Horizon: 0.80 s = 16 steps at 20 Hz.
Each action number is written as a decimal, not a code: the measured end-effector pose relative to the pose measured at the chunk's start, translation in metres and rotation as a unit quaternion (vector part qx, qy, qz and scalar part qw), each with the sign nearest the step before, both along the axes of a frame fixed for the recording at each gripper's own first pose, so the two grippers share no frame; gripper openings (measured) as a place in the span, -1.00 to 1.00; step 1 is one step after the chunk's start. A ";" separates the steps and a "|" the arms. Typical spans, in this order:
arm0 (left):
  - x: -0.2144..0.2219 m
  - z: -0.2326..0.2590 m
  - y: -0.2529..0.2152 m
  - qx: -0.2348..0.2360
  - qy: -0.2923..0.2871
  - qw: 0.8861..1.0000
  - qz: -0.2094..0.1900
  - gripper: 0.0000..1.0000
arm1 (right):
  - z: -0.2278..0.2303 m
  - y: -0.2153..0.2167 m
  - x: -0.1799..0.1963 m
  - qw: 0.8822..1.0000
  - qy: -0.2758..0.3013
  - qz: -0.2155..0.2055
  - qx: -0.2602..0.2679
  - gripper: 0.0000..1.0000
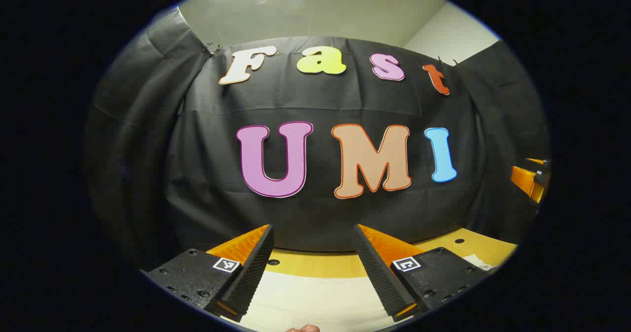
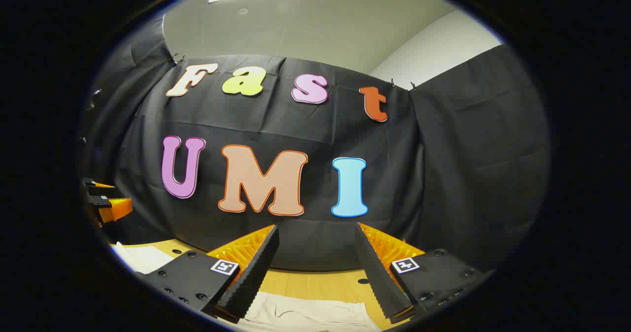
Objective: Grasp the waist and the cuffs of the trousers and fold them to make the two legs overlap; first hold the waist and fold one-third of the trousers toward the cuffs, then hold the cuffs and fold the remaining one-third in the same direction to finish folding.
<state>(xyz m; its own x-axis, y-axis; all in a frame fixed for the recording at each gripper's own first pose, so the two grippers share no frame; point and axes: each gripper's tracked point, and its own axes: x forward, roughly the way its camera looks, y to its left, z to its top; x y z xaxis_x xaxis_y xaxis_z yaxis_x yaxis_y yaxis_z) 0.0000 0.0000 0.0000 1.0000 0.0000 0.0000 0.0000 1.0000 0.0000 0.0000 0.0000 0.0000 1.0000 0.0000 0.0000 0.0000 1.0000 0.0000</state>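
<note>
Wooden table (image 1: 340, 265) under pale trousers (image 1: 315, 300), black-draped booth.

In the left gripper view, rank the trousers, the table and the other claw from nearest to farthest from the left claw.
1. Trousers: pale cloth right below and between the left claw's open fingers.
2. Table: wooden top showing just beyond the cloth, ahead of the fingertips.
3. Right claw: far off at the right edge, raised above the table.

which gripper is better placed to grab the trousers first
Neither clearly. Both the left gripper and right gripper are open, pointing at the booth wall, with pale trousers low between their fingers on the table.
</note>
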 end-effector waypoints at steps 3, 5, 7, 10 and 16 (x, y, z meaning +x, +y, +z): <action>-0.004 0.003 0.003 0.002 -0.004 1.000 0.002 0.92 | 0.002 0.002 -0.004 1.000 -0.002 0.006 -0.005 0.94; -0.006 0.003 0.004 0.006 -0.005 1.000 0.003 0.93 | 0.000 0.002 -0.007 1.000 0.001 0.010 -0.008 0.94; -0.007 0.001 0.005 0.007 -0.002 1.000 0.005 0.94 | -0.002 -0.001 -0.008 1.000 0.002 0.010 -0.008 0.94; -0.012 -0.002 0.007 0.010 0.002 1.000 0.007 0.92 | -0.001 -0.006 -0.011 1.000 -0.002 0.004 -0.021 0.93; -0.017 -0.002 0.005 0.011 0.003 1.000 0.009 0.92 | -0.009 -0.013 -0.019 0.999 0.002 0.005 -0.036 0.96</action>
<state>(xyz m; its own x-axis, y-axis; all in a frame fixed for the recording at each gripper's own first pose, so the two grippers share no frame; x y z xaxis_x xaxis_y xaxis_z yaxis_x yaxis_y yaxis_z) -0.0167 0.0050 -0.0019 0.9998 0.0171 -0.0058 -0.0170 0.9996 0.0227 -0.0185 -0.0130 -0.0087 0.9999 0.0108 -0.0052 -0.0111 0.9974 -0.0716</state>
